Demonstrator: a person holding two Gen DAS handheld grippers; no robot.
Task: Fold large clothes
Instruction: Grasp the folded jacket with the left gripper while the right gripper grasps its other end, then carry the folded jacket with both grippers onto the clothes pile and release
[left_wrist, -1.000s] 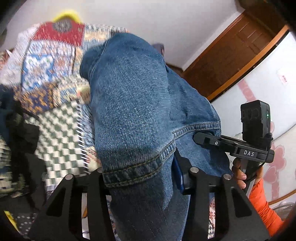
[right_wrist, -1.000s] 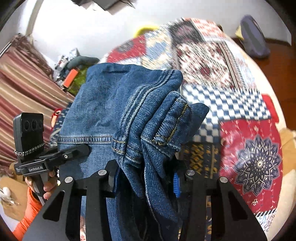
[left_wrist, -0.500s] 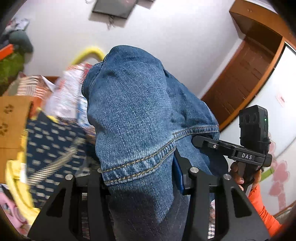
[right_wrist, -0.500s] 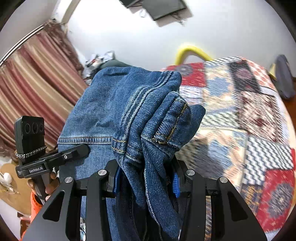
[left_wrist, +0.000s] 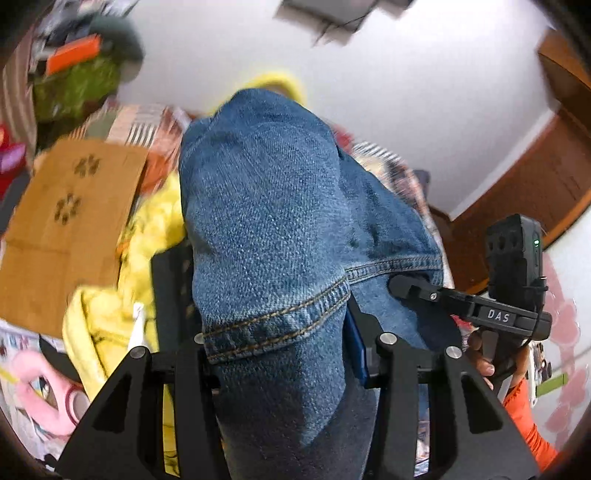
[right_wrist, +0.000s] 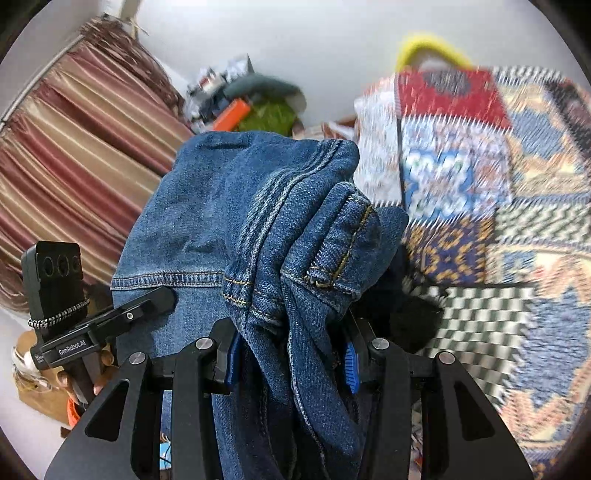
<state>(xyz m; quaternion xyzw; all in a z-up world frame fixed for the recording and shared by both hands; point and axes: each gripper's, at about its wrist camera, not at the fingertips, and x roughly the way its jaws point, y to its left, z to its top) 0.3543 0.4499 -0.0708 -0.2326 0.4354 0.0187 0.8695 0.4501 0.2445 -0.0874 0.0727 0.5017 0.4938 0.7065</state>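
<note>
Left wrist view: the jeans are kept pinched between the fingers of the left gripper and right gripper while swung from over the quilt toward clutter, so folding is judged paused for carrying.

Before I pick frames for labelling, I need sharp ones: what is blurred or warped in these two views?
Left wrist view: the jeans and left gripper are sharp, while the cardboard box and wall behind smear with motion. Right wrist view: the denim is crisp in the right gripper, the patchwork quilt streaks. Both views bulge, fisheye, with dark corners.
</note>
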